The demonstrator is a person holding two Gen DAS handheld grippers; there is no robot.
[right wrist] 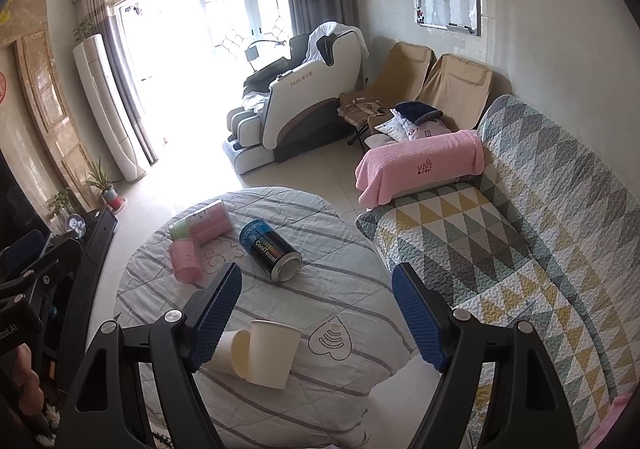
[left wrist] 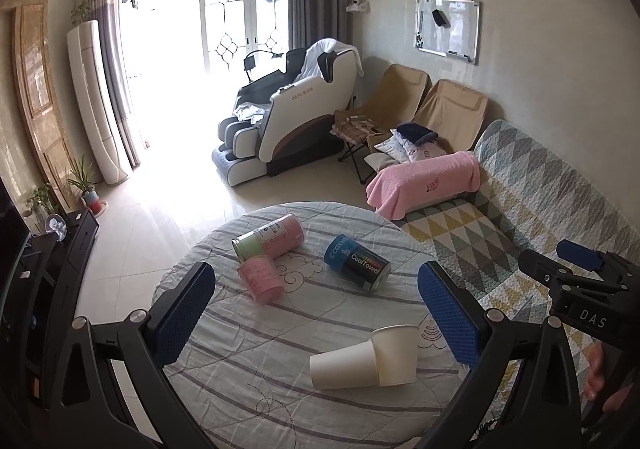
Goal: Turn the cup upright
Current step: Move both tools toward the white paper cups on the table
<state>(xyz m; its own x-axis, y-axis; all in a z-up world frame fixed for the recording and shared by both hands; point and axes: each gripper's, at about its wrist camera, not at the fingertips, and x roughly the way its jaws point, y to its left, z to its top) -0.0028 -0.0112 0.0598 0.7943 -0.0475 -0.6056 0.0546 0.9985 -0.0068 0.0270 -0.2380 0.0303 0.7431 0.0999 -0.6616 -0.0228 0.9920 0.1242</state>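
Both tools were held above the near edge of the round desk, which was covered with a striped cloth. The left tool had its blue pads spread wide and gripped nothing. The right tool was also spread wide and empty, and its left pad stood in front of part of the lying cup. Near the desk's near edge there were two white paper cups. One paper cup lay on its side with its mouth toward the other one. The second paper cup stood with its wide end on the cloth, and the two cups touched each other; in the right wrist view the lying cup's opening pressed against the wall of the standing one. Just beside them a heart drawing was printed on the cloth. Farther, toward the middle of the desk, a blue and black can with the word CoolTowel lay on its side. A small pink cup lay near it, and behind it, close to the far edge, a pink cylinder with a green end lay touching the pink cup. Beyond the desk's right edge a sofa with a triangle-pattern cover carried a pink towel on its armrest.
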